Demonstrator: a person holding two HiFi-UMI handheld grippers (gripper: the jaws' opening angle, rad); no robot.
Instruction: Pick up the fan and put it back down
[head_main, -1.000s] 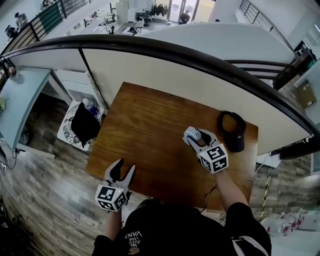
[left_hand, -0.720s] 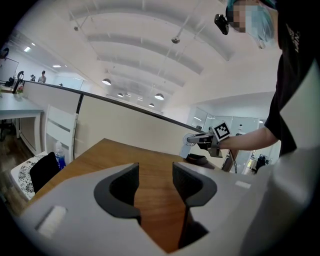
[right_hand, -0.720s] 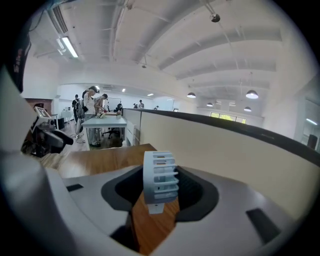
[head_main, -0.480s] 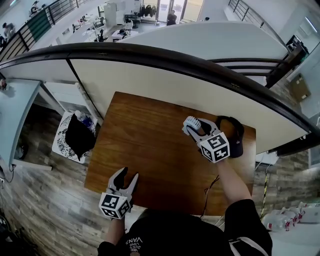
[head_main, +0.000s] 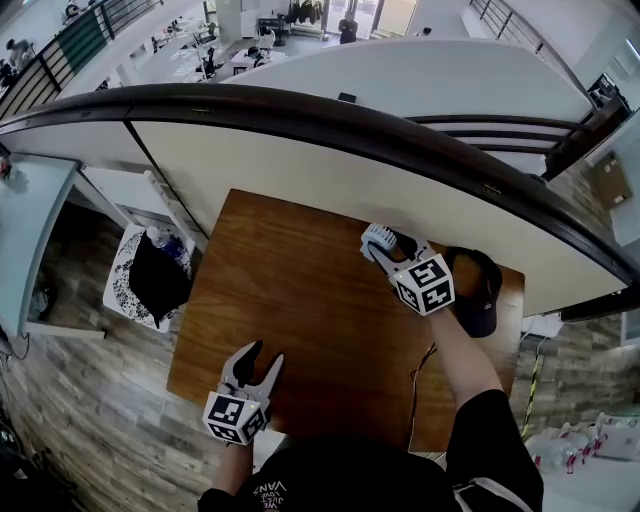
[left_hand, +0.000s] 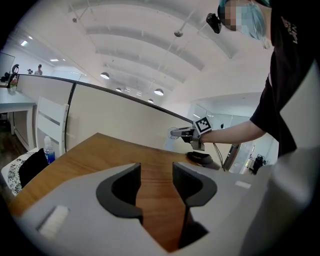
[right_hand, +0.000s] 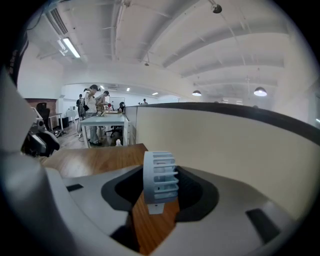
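Over the far side of the wooden surface (head_main: 300, 290), the right gripper (head_main: 385, 243) has its jaws clamped on the small white fan (right_hand: 160, 181), held above the wood (a dark cap (head_main: 478, 290) lies nearby). Near the front edge, the left gripper (head_main: 258, 357) has its jaws apart and empty.

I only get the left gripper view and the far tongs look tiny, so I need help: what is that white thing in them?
Observer: The right gripper view shows a white slatted fan clamped between the right tongs.
Operator: Where over the table?
Observer: In the head view it is near the table's far edge, close to the beige partition.
Operator: And my left tongs?
Observer: In the head view the left tongs are open and empty, over the table's near left edge.
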